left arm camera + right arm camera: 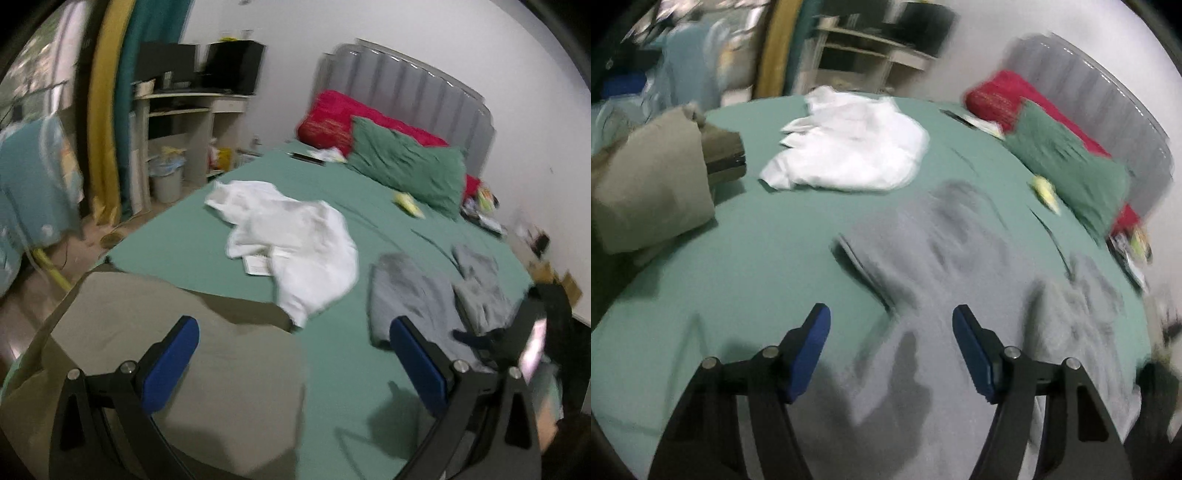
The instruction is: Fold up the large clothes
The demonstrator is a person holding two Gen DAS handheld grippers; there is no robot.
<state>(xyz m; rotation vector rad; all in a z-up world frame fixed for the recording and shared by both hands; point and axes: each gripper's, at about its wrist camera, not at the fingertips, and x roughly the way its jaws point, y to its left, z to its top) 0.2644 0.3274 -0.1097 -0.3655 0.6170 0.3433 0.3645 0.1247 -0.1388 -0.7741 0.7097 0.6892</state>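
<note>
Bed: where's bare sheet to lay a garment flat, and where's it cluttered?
Free: the green sheet between the khaki garment, white garment and grey garment; also the strip between the white garment and green pillow. Crowded: the pillow end, with small items.

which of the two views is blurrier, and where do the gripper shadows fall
Right wrist view: heavier smear, the grey garment and green pillow streaked, and the right gripper casts its shadow on the grey cloth. Left wrist view: milder blur, the white garment soft-edged, the left gripper shadowing the green sheet; both bend at the fisheye rim.
</note>
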